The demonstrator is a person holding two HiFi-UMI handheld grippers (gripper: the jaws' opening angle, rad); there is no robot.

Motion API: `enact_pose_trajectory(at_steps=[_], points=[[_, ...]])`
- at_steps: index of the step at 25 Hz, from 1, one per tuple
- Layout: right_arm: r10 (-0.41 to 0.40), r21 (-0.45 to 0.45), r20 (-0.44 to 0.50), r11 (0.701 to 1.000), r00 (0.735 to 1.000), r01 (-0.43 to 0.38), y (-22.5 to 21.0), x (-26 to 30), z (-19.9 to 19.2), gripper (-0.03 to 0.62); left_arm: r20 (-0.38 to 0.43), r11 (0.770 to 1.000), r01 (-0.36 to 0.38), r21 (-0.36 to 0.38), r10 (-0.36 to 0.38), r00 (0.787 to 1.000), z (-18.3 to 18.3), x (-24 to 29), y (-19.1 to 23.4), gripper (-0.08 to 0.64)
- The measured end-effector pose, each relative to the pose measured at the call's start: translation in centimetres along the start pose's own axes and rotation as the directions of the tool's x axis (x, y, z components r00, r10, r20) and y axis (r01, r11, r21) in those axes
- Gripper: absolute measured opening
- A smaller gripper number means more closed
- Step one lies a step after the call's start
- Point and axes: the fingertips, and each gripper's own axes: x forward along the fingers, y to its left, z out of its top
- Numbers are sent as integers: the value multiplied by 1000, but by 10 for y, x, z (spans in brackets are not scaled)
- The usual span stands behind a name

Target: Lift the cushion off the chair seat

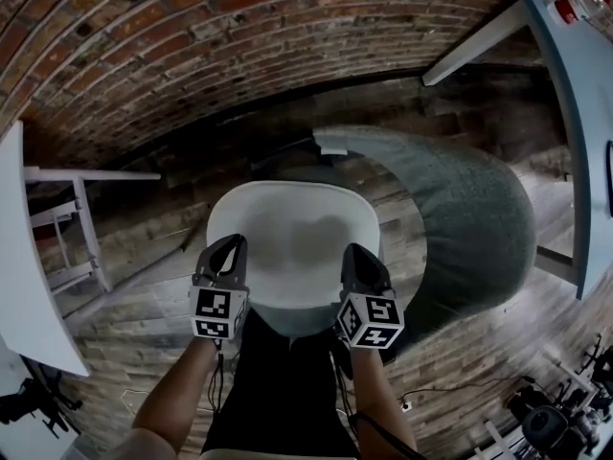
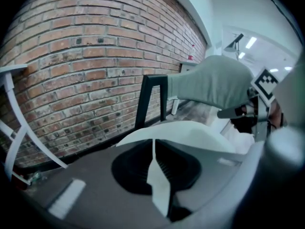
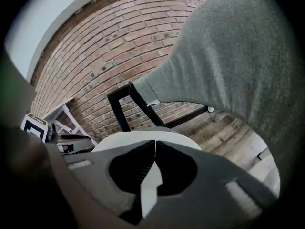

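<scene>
Pinching cushion [image 1: 292,238] near edge: left tool [image 1: 233,242], right tool [image 1: 352,251] both clamped on it, tilted forward-down, side by side

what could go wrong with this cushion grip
1. The left gripper and right gripper pinch only the cushion by its thin near edge, so it may slip out or sag.
2. The gray chair curves close on the right; the cushion's far side could catch on it.

The wooden plank floor [image 1: 144,324] carries a black-framed chair [image 2: 143,104]. A white cushion [image 1: 292,238] covers its seat. Whether it rests there is unclear.
</scene>
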Motion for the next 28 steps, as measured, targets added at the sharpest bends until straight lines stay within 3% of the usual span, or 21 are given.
enact_pose_trajectory(at_steps=[4,6,8,15,17,22,28], points=[[-10,32,-30,999,1000,11,-8,12,-15,94,-14,1000,0,-3,0,1000,-10,10,2,1],[-27,40,-31,999,999,28,-13,17,-20,112,-29,1000,-12,-9,12,1000,-17,15,5,41],[-40,50,-28,998,999,42,-19,21,-24,194,-43,1000,-26,-13,25,999,-25,18,7,81],[-80,83,-36,993,996,82,-37,33,-41,315,-63,994,-96,-46,93,994,-41,24,21,217],[-99,93,-33,991,995,101,-42,35,-45,383,-73,991,-119,-62,114,991,-47,25,26,253],[-163,65,-25,984,986,165,-56,40,-51,483,-101,981,-156,-113,145,984,-61,32,35,332],[-188,96,-50,977,981,192,-68,46,-62,503,-106,977,-177,-116,165,981,-66,36,41,409]])
